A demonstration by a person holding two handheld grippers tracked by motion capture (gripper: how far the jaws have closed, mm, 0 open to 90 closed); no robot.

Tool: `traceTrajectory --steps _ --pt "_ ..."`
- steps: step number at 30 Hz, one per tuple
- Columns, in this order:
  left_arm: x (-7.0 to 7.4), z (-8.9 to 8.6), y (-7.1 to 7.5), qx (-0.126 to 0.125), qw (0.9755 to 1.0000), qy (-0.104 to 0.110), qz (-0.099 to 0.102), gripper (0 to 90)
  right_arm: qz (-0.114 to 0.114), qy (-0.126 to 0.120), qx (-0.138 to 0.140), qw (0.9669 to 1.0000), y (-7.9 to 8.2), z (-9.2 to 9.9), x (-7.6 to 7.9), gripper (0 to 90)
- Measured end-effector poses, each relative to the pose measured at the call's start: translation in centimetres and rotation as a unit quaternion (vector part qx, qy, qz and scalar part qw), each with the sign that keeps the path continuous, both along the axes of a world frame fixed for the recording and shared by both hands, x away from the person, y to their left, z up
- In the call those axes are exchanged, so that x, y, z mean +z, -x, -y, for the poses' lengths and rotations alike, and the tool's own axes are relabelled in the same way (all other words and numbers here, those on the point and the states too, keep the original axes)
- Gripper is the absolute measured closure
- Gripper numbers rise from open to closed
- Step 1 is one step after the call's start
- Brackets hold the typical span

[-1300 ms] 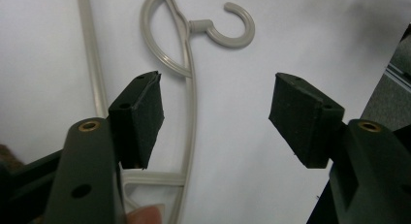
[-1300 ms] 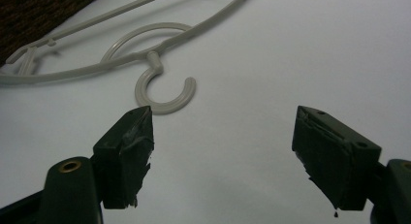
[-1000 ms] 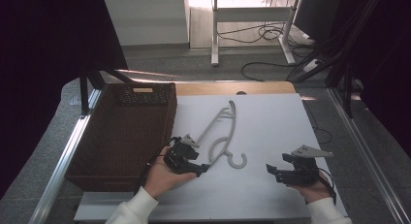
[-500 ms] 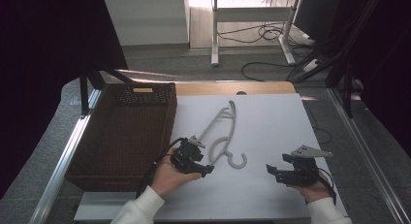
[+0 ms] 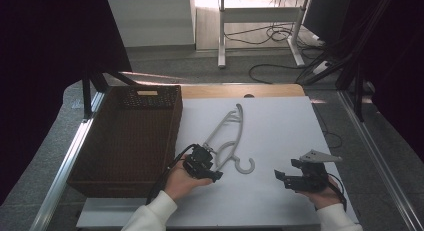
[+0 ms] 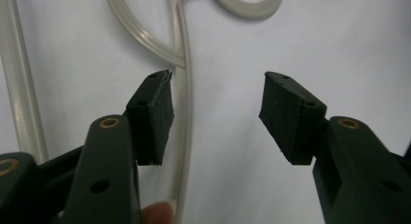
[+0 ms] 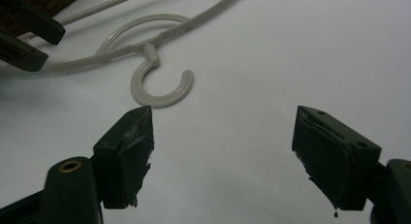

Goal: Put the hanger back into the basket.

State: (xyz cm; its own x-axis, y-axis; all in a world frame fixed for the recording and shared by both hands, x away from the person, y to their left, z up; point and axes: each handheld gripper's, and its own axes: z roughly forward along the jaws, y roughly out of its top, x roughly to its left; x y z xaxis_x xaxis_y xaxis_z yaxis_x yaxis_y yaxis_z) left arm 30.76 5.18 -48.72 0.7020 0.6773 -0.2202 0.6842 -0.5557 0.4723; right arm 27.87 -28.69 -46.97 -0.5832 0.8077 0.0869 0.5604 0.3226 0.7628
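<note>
A pale grey plastic hanger [image 5: 230, 136] lies flat on the white sheet, its hook [image 5: 245, 166] pointing toward me. My left gripper [image 5: 214, 175] sits low over the hanger's near end, by the hook's neck. In the left gripper view one arm of the hanger [image 6: 186, 103] runs just inside the left pad [image 6: 155, 117], and the other pad stands well clear of it. The jaws have just been closing, and the gripper [image 6: 218, 95] is still open. My right gripper [image 5: 280, 176] rests open at the front right, with the hook [image 7: 162, 90] a short way ahead of its jaws [image 7: 223, 136].
A dark brown wicker basket [image 5: 150, 98] fills the left side of the table, close beside my left hand. The white sheet [image 5: 280, 126] covers the rest. Beyond the table's far edge are a desk frame [image 5: 222, 31] and floor cables [image 5: 280, 36].
My left gripper has moved right and down onto the hanger's near end, and its jaws stand narrower. The right gripper and the hanger have stayed put.
</note>
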Motion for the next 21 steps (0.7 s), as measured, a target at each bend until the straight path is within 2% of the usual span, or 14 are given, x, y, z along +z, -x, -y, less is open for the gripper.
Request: traceTrajectory --steps 14,16,21 --pt "-1.5 0.4 -0.5 0.009 0.9995 -0.030 -0.006 51.9 0.000 0.004 -0.002 1.0000 0.0 0.0 0.0 23.5" --pt "-1.7 0.5 -0.5 0.005 0.9992 -0.040 -0.006 52.7 -0.001 0.004 -0.002 1.0000 0.0 0.0 0.0 23.5" --pt "-2.3 1.1 -0.5 -0.002 0.9989 -0.044 -0.015 55.2 0.001 0.004 -0.002 1.0000 0.0 0.1 0.0 23.5"
